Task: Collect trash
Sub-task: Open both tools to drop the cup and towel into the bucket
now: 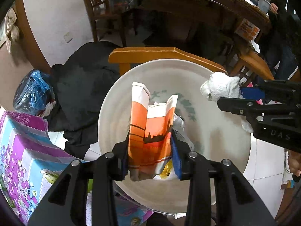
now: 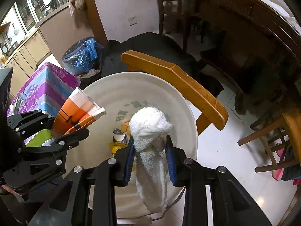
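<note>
Wrappers (right view) under towel

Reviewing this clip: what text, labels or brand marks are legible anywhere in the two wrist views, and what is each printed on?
"DAS" – embossed on the right gripper body, left wrist view; more letters may be hidden.
Green characters inside the white basin – not readable.
Orange sign by the wooden table – print too blurred.
Orange paper cup in the left gripper – skyline picture, no legible words.

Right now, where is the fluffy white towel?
The white towel is pinched in the right claw, hanging over the big white basin, with the orange paper cup to its left.
</note>
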A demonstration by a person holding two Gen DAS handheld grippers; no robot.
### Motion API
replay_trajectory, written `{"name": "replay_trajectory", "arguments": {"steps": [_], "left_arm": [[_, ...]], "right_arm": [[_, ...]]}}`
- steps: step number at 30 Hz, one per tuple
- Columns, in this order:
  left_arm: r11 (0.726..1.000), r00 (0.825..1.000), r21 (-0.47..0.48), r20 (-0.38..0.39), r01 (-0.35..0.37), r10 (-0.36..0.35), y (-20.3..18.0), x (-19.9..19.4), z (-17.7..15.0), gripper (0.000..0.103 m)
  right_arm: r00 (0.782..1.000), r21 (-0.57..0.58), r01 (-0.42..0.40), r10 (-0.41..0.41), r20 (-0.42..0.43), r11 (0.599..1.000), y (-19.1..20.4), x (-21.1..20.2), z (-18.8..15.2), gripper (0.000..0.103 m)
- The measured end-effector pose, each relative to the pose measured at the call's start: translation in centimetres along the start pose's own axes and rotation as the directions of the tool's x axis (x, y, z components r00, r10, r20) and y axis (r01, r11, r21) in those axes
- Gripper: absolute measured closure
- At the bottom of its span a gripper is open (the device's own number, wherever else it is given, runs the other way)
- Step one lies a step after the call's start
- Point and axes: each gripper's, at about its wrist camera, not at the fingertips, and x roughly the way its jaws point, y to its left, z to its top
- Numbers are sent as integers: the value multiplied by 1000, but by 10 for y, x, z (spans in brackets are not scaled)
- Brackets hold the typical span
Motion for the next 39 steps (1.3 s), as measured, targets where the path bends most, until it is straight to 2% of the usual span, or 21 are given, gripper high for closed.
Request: {"name": "replay_trajectory", "arguments": {"steps": [9, 16, 20, 32, 39], "left_arm": [[999, 999, 20, 1, -42, 42, -3, 3, 1, 64], [997, 997, 23, 9, -79, 79, -3, 3, 2, 59], [997, 997, 29, 10, -75, 74, -4, 3, 4, 59], [996, 996, 37, 36, -84, 83, -3, -10, 9, 59], [993, 994, 56, 46, -100, 97, -5, -18, 15, 59]], "right_arm": [[1000, -7, 1, -1, -4, 1000, 0, 1, 4, 70], [997, -46, 57, -59, -43, 997, 4, 6, 12, 70], [993, -71, 65, -72, -91, 995, 6, 11, 13, 70], [986, -119, 75, -92, -141, 990, 7, -3, 16, 69], [979, -158, 53, -82, -186, 986, 12, -14, 22, 69]]}}
